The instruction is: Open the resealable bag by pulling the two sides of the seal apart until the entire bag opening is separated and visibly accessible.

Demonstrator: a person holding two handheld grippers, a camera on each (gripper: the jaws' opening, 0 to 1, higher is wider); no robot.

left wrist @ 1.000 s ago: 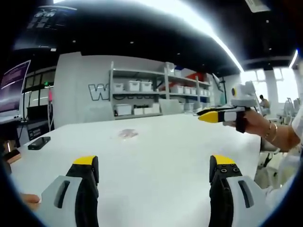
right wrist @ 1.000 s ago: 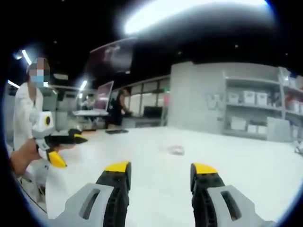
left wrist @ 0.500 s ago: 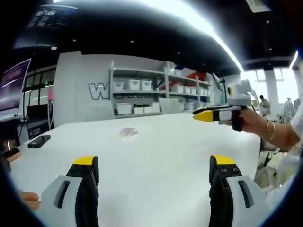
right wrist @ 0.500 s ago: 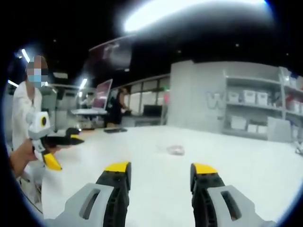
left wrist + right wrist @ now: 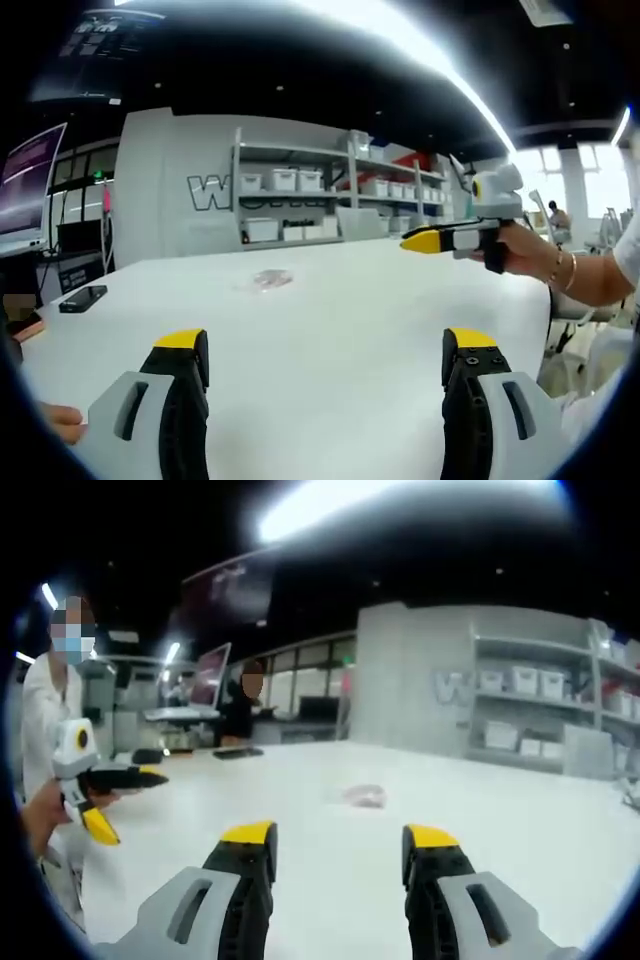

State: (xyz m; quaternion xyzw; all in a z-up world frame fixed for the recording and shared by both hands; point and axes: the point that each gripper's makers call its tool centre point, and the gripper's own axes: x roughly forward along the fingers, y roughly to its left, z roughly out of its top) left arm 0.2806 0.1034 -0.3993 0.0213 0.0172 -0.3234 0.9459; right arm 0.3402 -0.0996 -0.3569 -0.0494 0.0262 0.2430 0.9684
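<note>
- Jaws of my left gripper (image 5: 325, 355) rise from the bottom of the left gripper view, spread wide, yellow tips up, nothing between them; their lower bodies are cut off by the frame edge
- Jaws of my right gripper (image 5: 338, 845) rise in the right gripper view, set apart at a narrower gap, also holding nothing
- Both hover over a white table (image 5: 340, 300); I cannot tell how high above it
- At the left gripper view's right side I see the right gripper again, held in a hand (image 5: 520, 250) with a bracelet on the wrist; its yellow-tipped jaws point left, and side-on I cannot judge their gap from there
- At the right gripper view's left side the left gripper shows, gripped by a hand (image 5: 45, 810) that is partly cut off
- The resealable bag (image 5: 270, 279) lies flat well ahead on the table, apart from both grippers; it is small and pale pinkish, and its seal is too small for me to make out
- A dark phone (image 5: 82, 299) lies toward the table's left edge
- Beyond the table stand shelves (image 5: 330, 195) with white bins, blurred, and a grey wall with large lettering partly hidden behind them
- A monitor (image 5: 25, 190) shows at the far left, cut off
</note>
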